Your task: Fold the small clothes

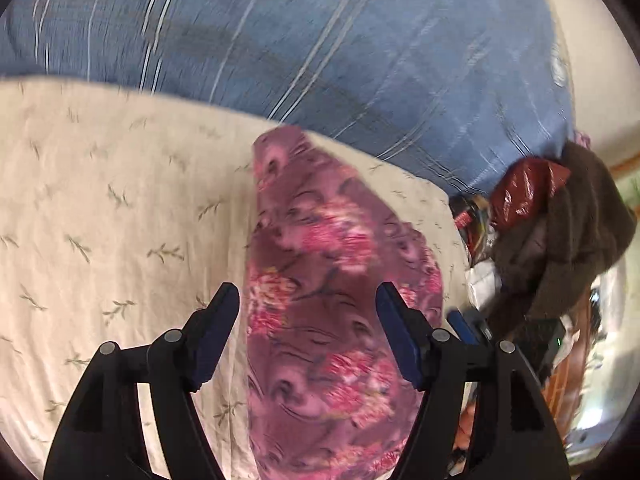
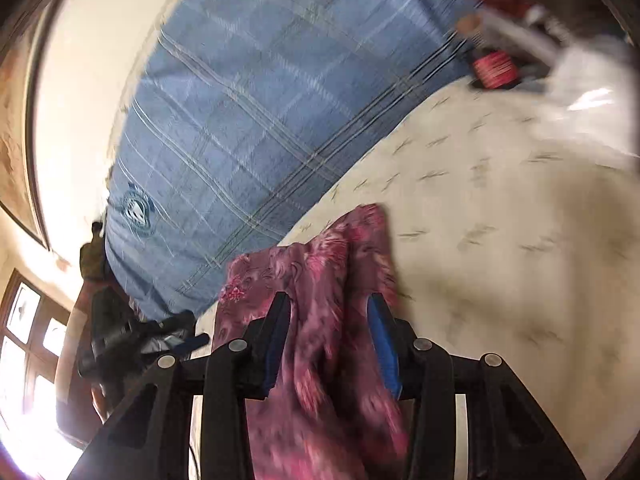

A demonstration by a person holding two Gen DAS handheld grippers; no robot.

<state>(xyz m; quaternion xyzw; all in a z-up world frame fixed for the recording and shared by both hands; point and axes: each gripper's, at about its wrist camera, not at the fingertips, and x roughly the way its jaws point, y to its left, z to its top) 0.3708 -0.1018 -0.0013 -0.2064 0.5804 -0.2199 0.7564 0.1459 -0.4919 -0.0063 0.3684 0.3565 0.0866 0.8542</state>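
Your left gripper (image 1: 308,300) has its jaws spread wide, one finger on each side of the cloth (image 1: 320,280), neither clearly touching it. The cloth is purple-pink with a flower print, bunched into a long shape running from the bottom edge up toward a narrow tip. It lies on the cream sheet (image 1: 100,208) printed with small leaf sprigs. Behind the sheet sits a blue blanket (image 1: 320,40) with pale stripes, blurred. Right of the cloth, off the sheet's edge, you've got a brown garment (image 1: 576,232) with a shiny red bag (image 1: 520,188) against it, plus unclear clutter below.
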